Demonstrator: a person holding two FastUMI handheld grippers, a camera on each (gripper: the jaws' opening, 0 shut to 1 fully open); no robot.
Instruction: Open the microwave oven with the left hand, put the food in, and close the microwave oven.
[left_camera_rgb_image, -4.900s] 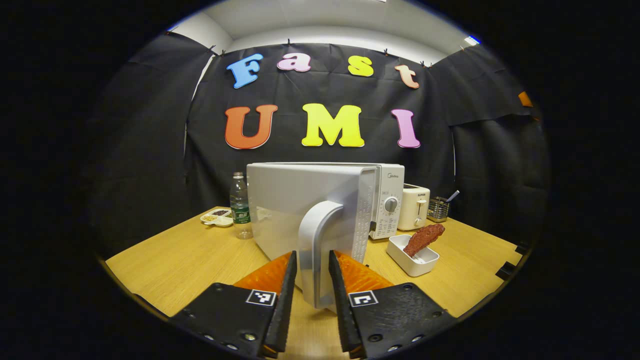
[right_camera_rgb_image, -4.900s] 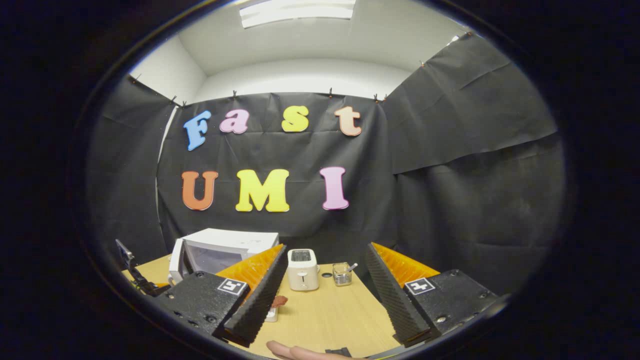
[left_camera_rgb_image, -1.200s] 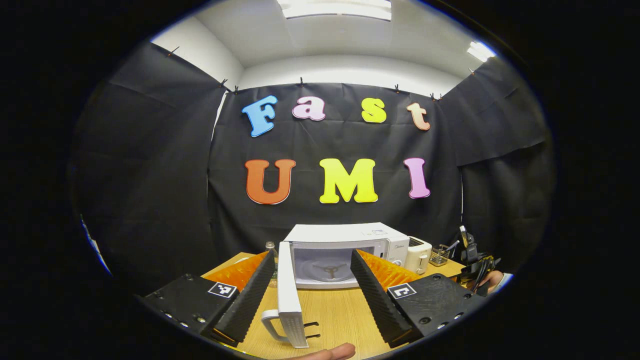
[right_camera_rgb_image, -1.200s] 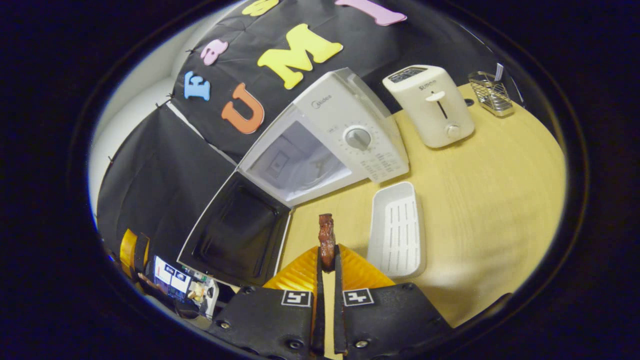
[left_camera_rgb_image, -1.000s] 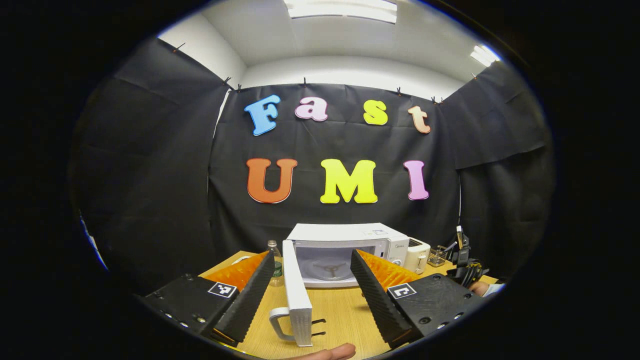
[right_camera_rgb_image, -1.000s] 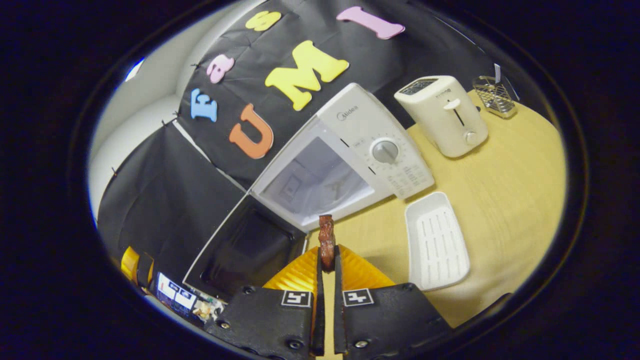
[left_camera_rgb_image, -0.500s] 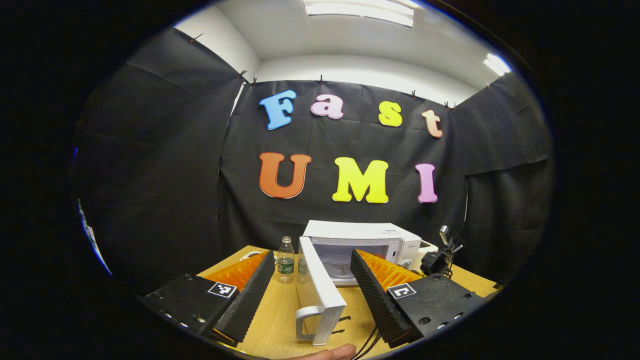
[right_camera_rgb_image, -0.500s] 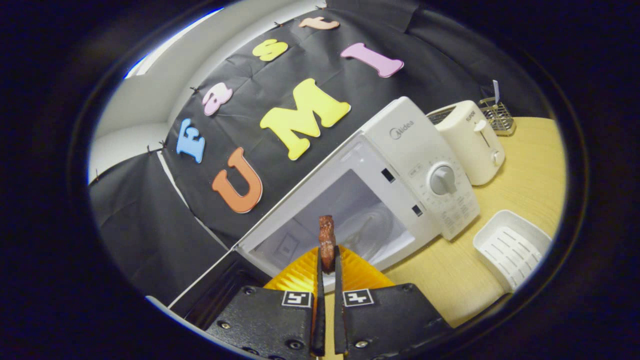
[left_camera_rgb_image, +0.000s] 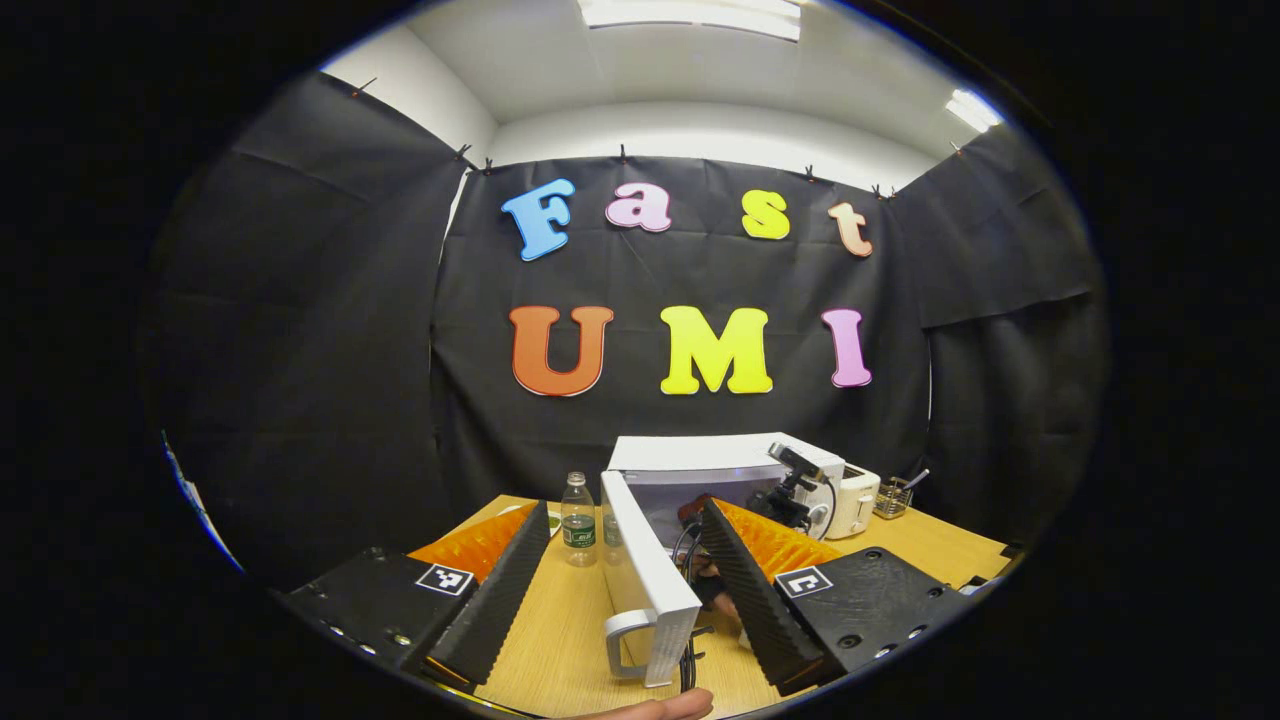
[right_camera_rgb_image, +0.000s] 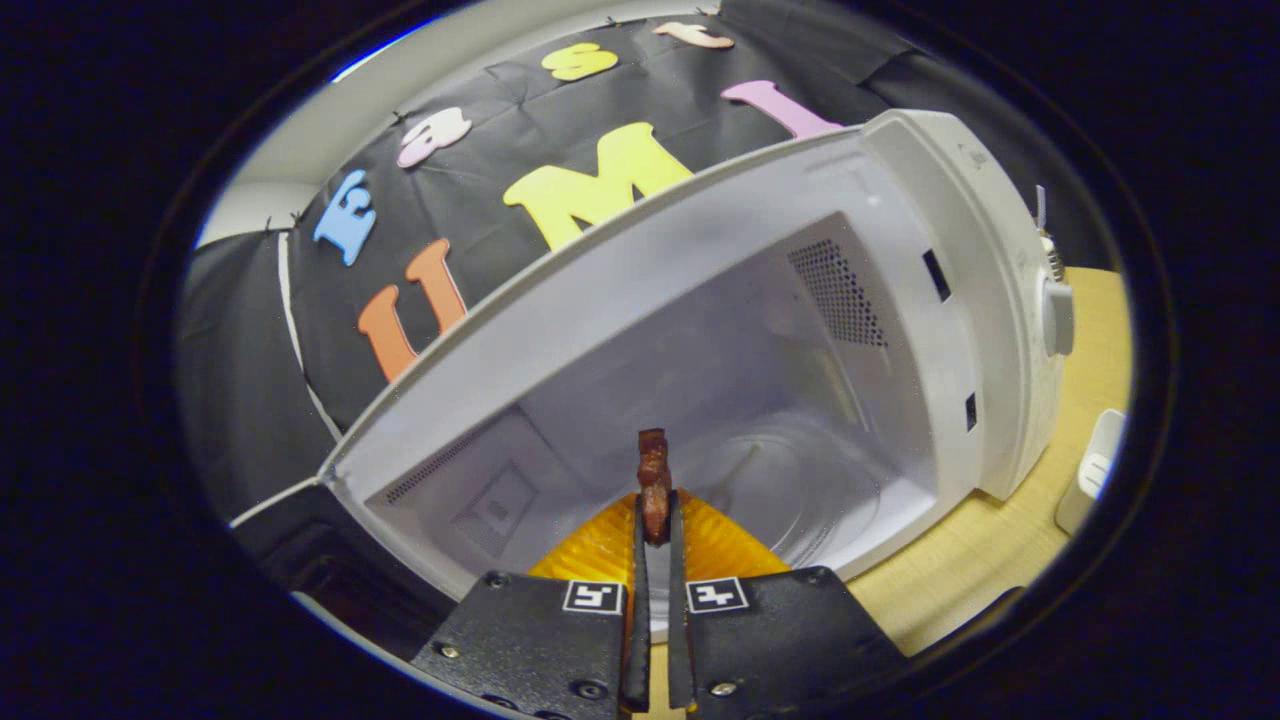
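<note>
The white microwave (left_camera_rgb_image: 720, 455) stands on the wooden table with its door (left_camera_rgb_image: 645, 570) swung open toward me. My left gripper (left_camera_rgb_image: 622, 520) is open and hangs well back from the door, holding nothing. In the right gripper view, my right gripper (right_camera_rgb_image: 654, 520) is shut on a thin reddish-brown piece of food (right_camera_rgb_image: 654, 475). The food is upright at the mouth of the microwave cavity (right_camera_rgb_image: 760, 400), with the glass turntable (right_camera_rgb_image: 800, 490) just beyond it. In the left gripper view, the right gripper (left_camera_rgb_image: 790, 490) sits in front of the microwave opening.
A water bottle (left_camera_rgb_image: 578, 520) stands left of the door. A toaster (left_camera_rgb_image: 858, 500) and a wire utensil rack (left_camera_rgb_image: 893, 493) sit right of the microwave. The white food tray (right_camera_rgb_image: 1090, 480) lies at the right, near the control dial (right_camera_rgb_image: 1055, 315). A fingertip (left_camera_rgb_image: 650, 708) shows at the bottom edge.
My right gripper carried the food from beside the tray up to the open microwave's mouth. The left gripper stayed open and back from the door.
</note>
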